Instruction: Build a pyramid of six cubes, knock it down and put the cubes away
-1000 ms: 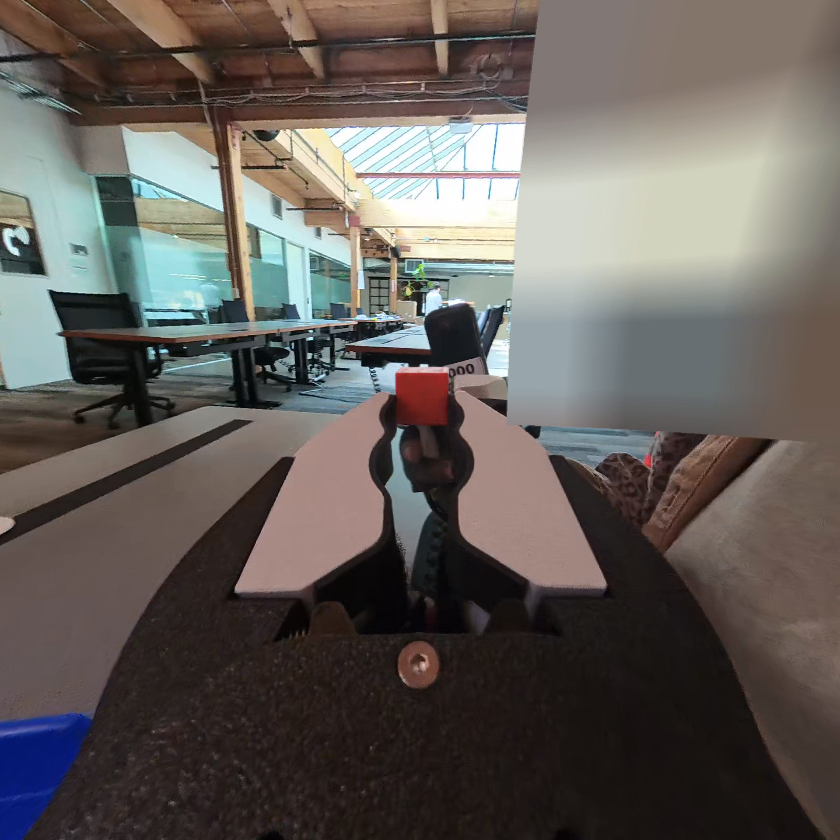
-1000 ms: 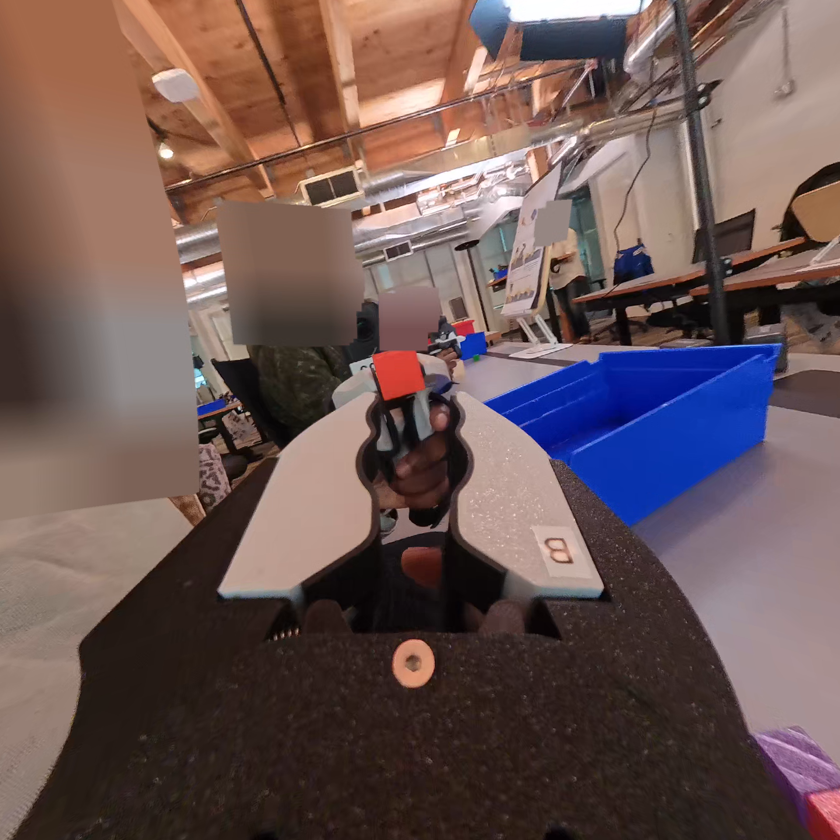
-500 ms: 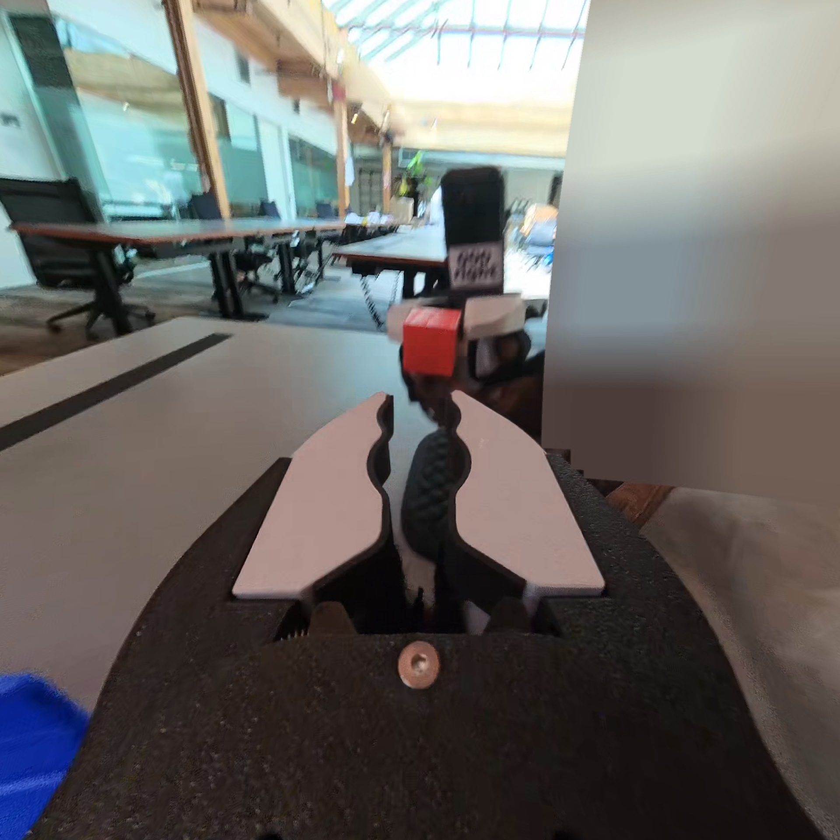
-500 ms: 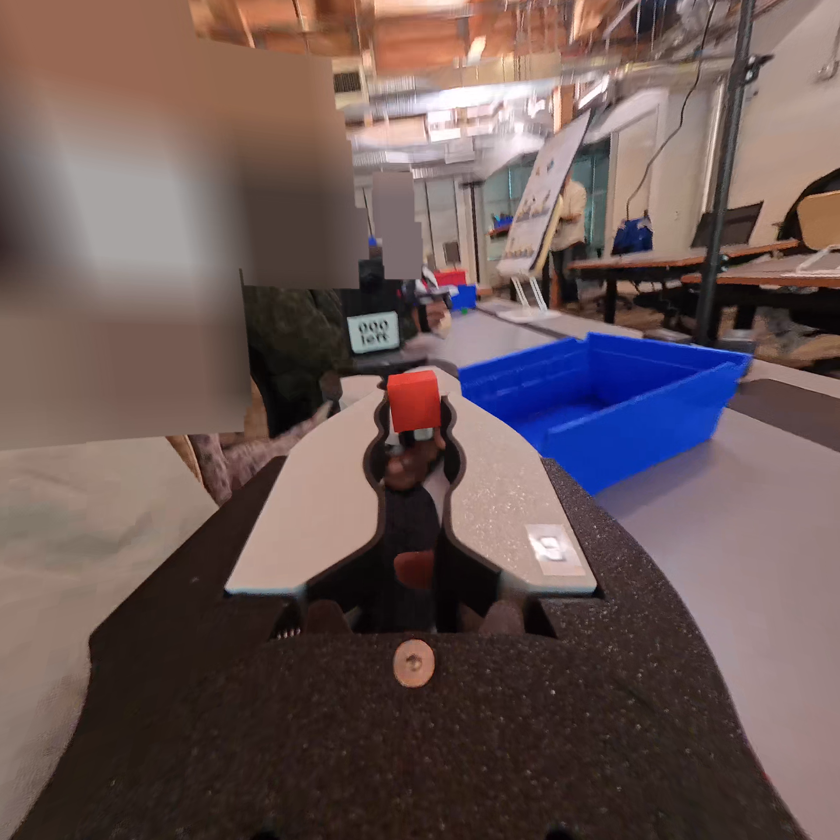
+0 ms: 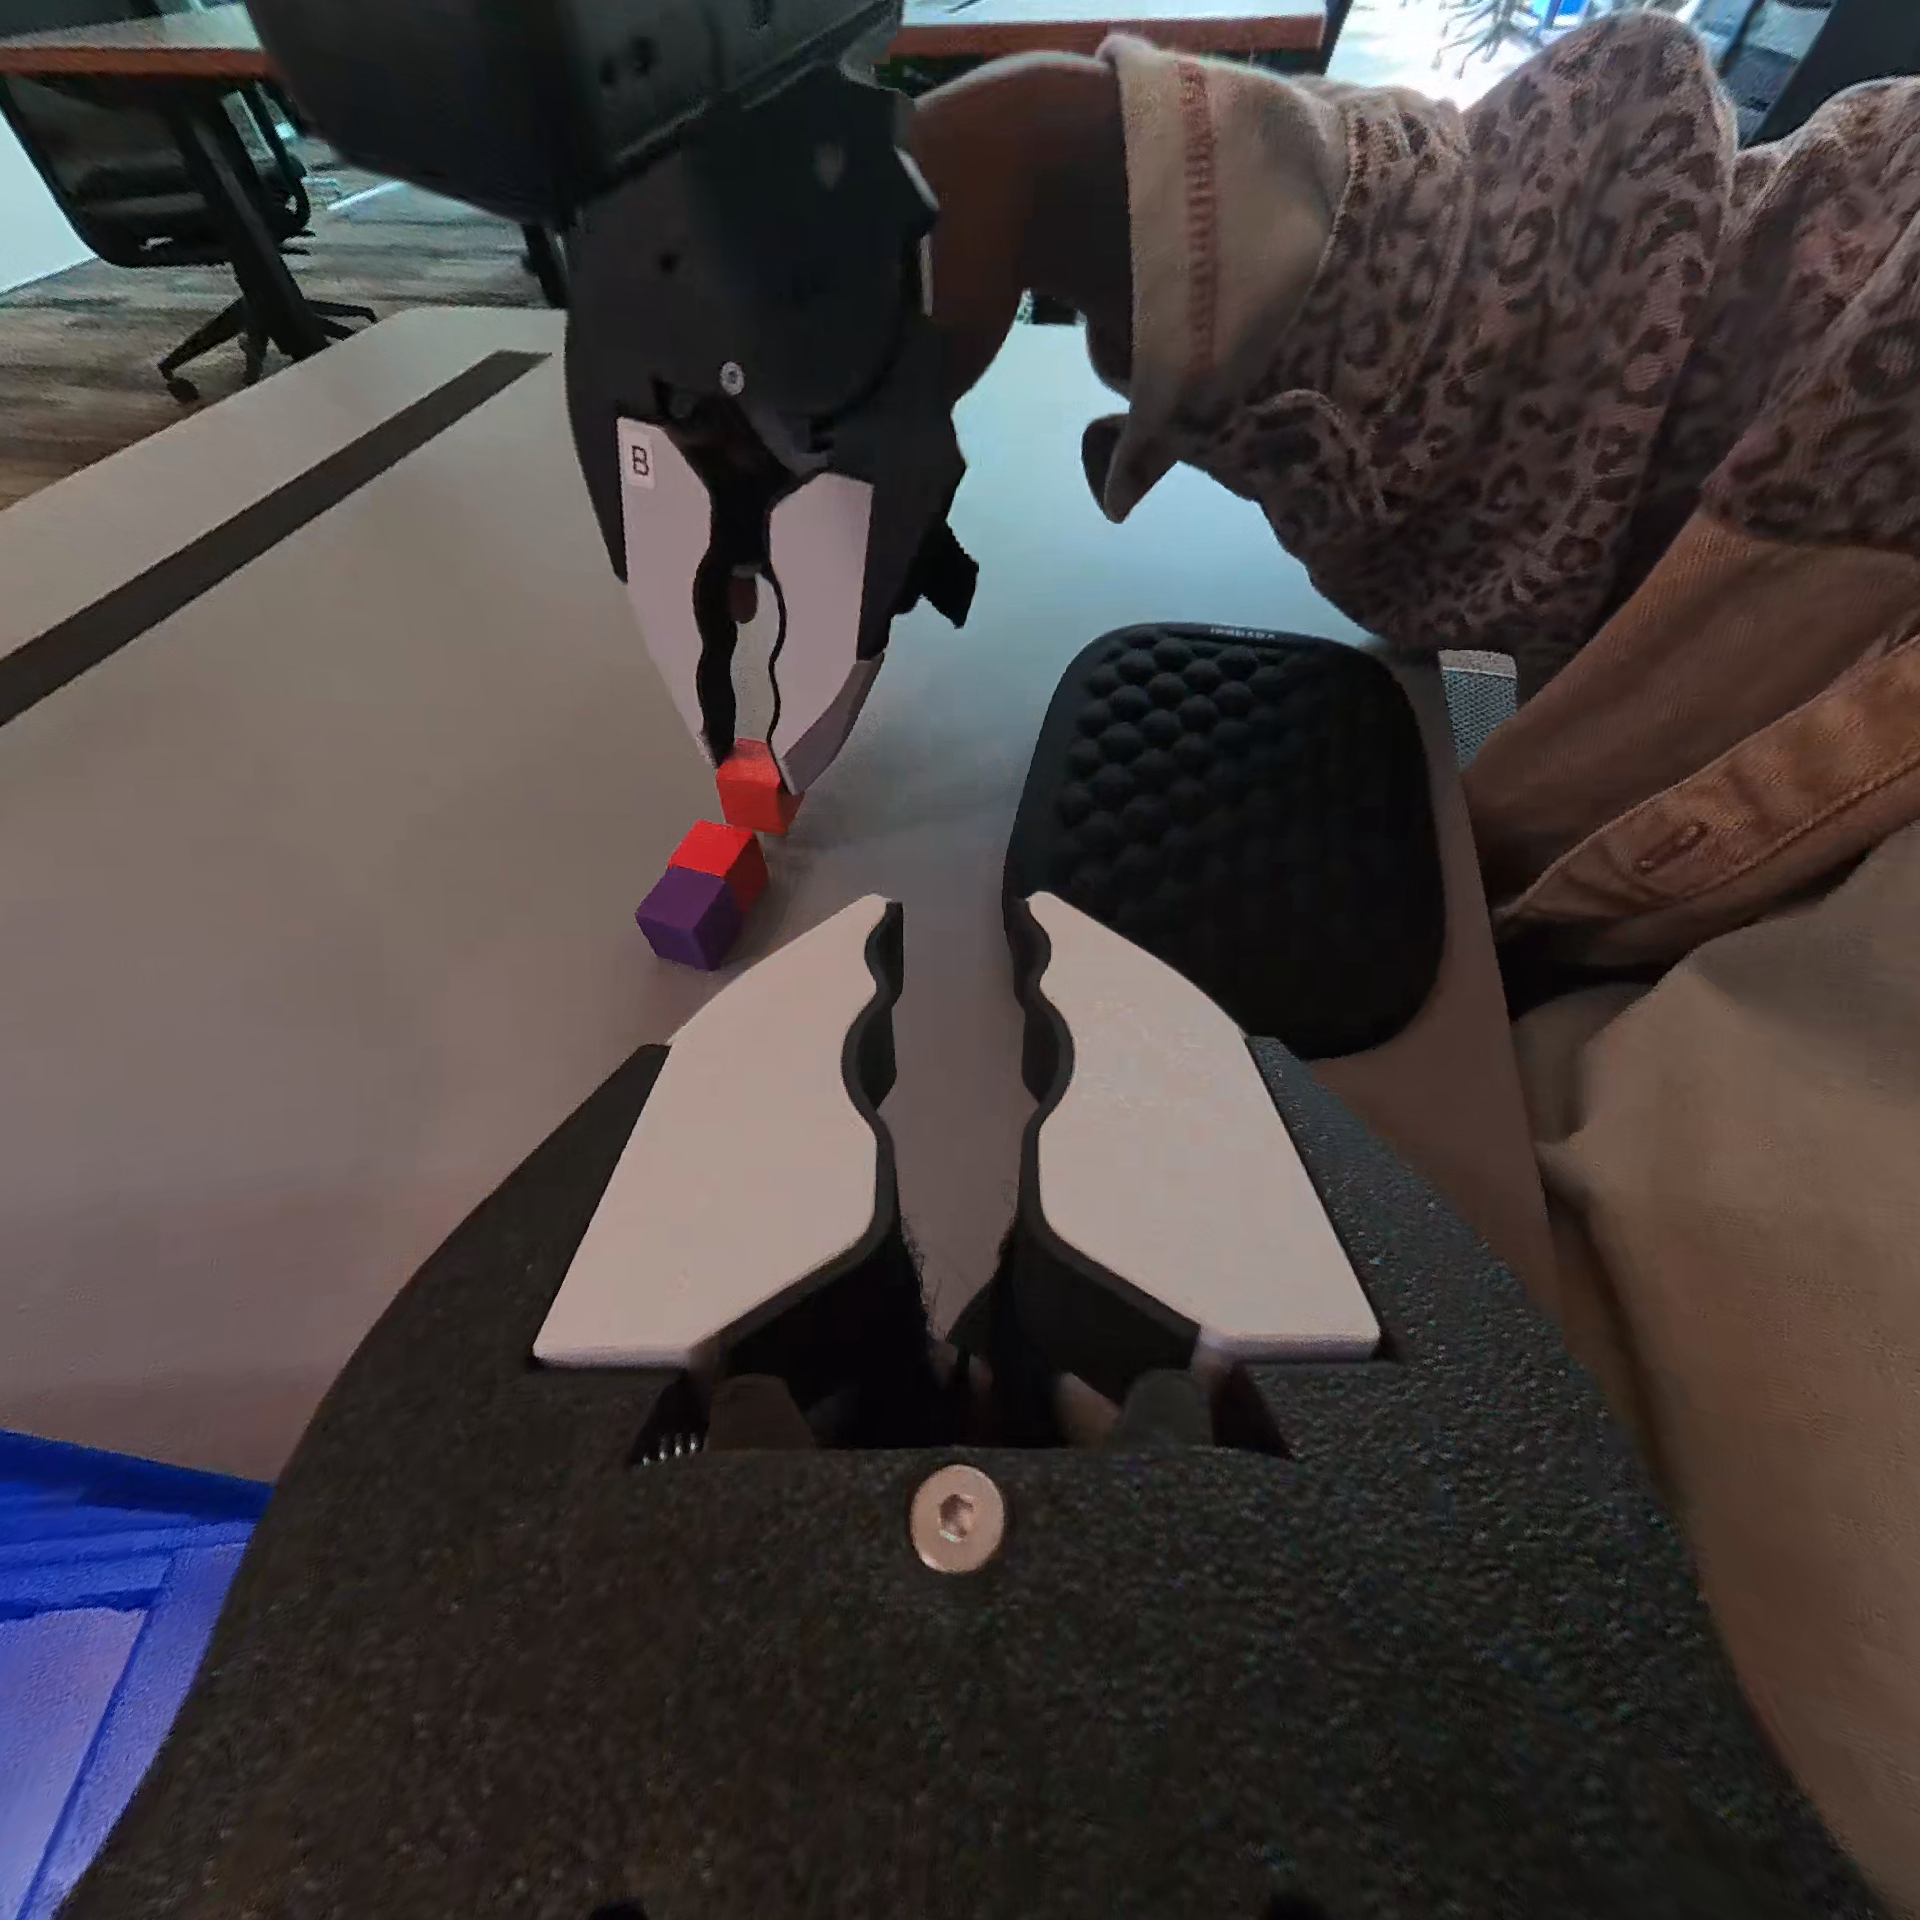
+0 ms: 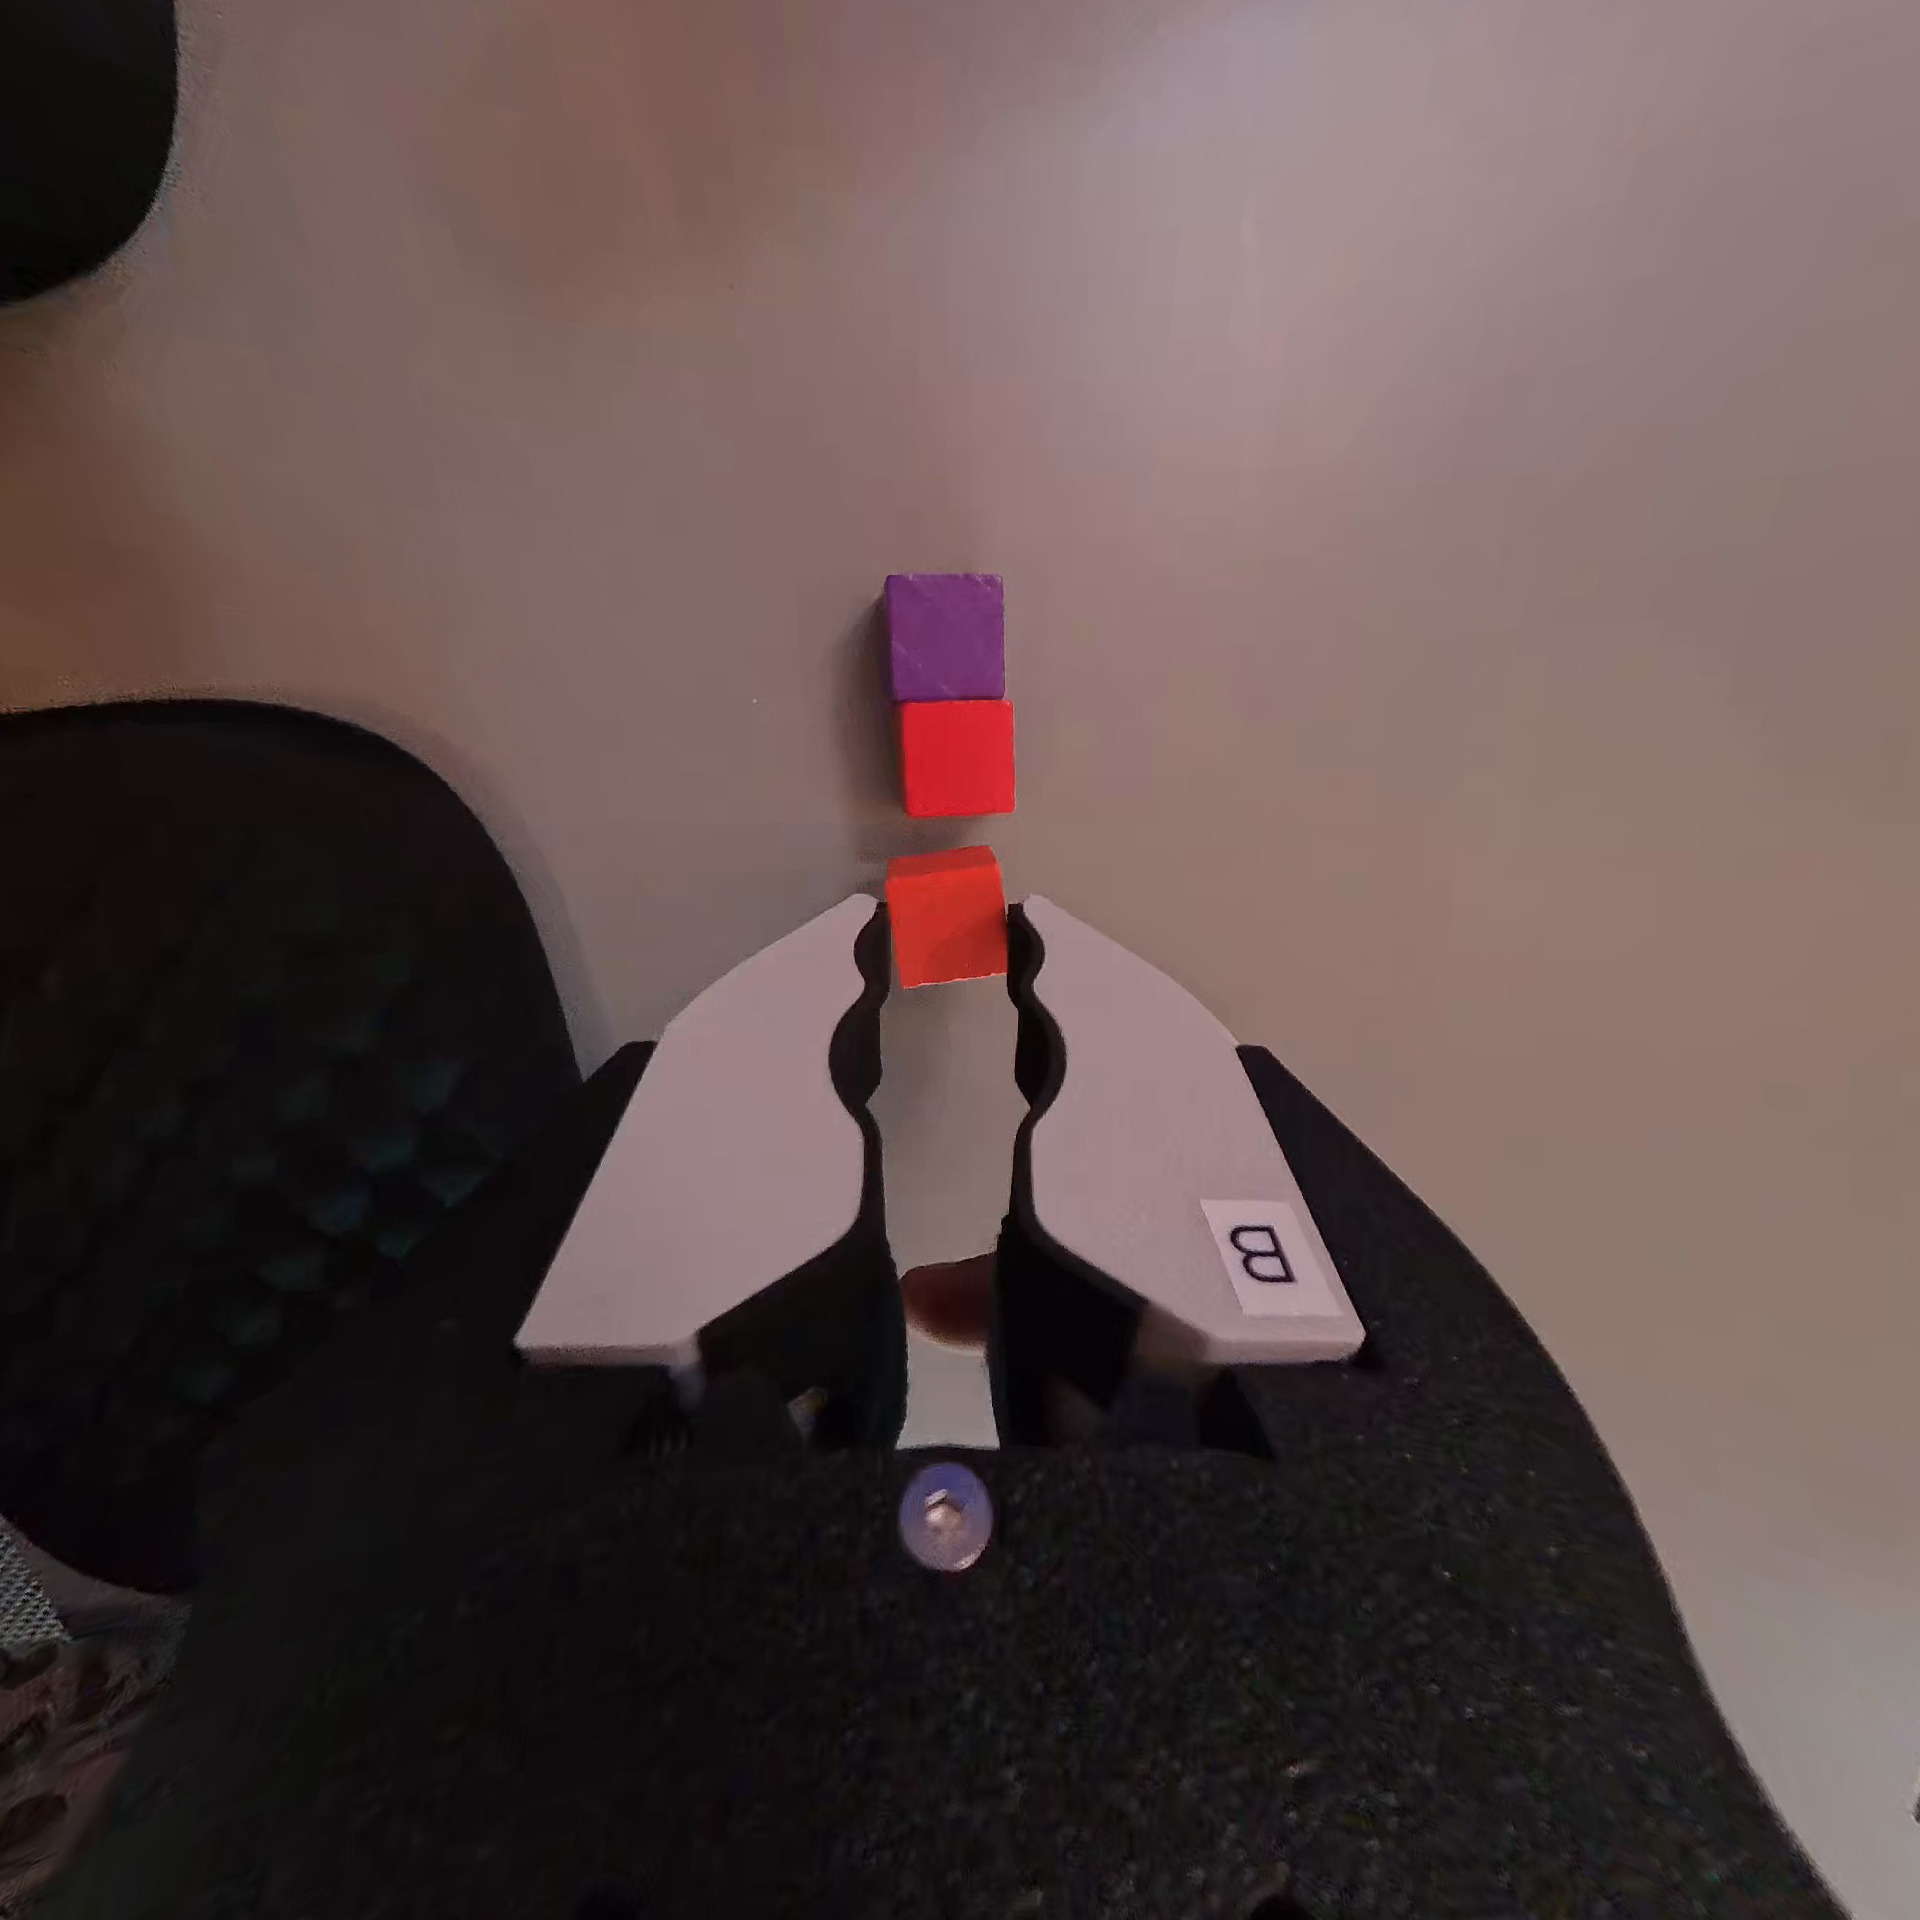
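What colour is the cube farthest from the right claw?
Purple cube, clearest in the right wrist view.

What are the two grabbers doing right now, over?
Right gripper shut on orange-red cube, low over the table. Left gripper open, empty. Red cube touching purple cube just ahead, small gap. Black pad off to the side.
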Motion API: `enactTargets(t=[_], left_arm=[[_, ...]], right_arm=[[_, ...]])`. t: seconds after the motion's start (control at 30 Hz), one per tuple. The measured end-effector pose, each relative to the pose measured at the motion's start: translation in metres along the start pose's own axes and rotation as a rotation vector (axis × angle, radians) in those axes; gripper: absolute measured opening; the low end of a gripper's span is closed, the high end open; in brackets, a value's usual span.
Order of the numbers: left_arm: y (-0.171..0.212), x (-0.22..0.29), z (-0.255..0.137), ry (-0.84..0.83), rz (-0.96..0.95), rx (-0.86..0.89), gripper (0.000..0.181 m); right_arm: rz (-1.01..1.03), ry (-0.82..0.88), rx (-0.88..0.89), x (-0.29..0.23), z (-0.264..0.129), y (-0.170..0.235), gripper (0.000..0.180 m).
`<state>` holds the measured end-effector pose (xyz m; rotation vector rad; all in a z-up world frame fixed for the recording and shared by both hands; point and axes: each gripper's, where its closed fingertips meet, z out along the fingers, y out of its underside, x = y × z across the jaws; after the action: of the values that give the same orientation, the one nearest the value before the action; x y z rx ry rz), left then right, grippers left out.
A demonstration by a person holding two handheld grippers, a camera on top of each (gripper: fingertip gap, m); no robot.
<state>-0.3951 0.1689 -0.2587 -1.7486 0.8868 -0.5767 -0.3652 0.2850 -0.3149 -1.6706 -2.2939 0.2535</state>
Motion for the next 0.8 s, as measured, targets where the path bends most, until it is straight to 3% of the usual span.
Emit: enactTargets(t=[0.8], left_arm=[[0.007, -0.002, 0.001, 0.006, -0.022, -0.032, 0.020]], right_arm=[[0.074, -0.027, -0.067, 0.004, 0.014, -0.003, 0.024]])
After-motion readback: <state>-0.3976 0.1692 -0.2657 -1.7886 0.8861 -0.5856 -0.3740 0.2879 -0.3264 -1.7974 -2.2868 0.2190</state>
